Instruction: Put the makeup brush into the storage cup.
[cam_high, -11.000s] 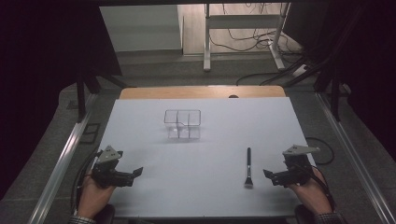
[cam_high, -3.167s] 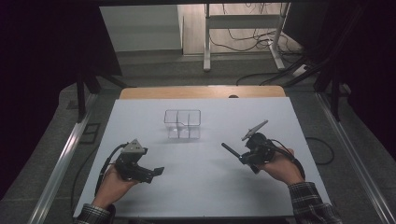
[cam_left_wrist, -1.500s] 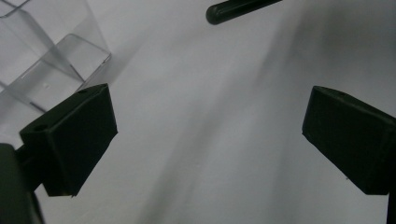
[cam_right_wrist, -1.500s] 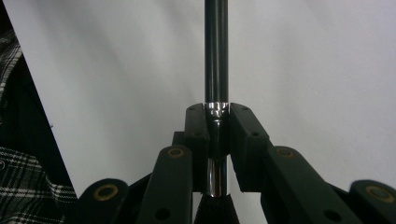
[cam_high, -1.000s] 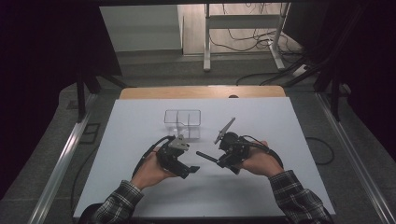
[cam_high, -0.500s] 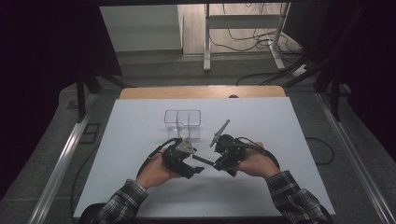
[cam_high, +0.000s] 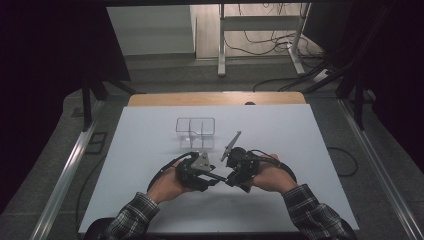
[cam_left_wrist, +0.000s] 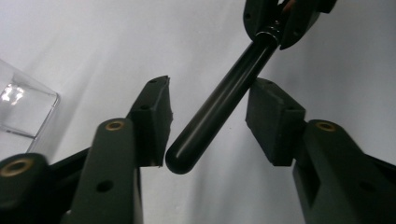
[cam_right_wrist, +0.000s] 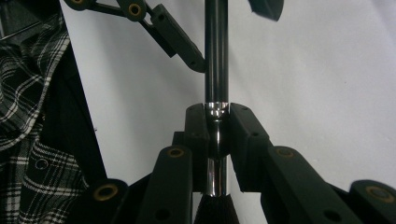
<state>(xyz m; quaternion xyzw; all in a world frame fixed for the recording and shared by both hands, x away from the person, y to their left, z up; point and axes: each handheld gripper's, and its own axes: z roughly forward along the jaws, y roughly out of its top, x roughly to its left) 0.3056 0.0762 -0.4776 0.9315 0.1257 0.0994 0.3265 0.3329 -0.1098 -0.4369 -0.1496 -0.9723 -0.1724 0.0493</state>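
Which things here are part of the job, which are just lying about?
In the job:
- brush, clamped in the right gripper
- left gripper, jaws just closing around the brush handle, not yet pressing
- clear divided box

Lying about:
- cables on the floor
- metal stand behind the table

My right gripper (cam_right_wrist: 217, 135) covers the brush's (cam_right_wrist: 216, 56) metal collar; its bristles are cut off below.

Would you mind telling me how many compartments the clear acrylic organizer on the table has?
2. The clear acrylic organizer stands on the white table beyond the hands: one compartment on its left, one on its right, split by a central divider. Further dividers could be hard to see.
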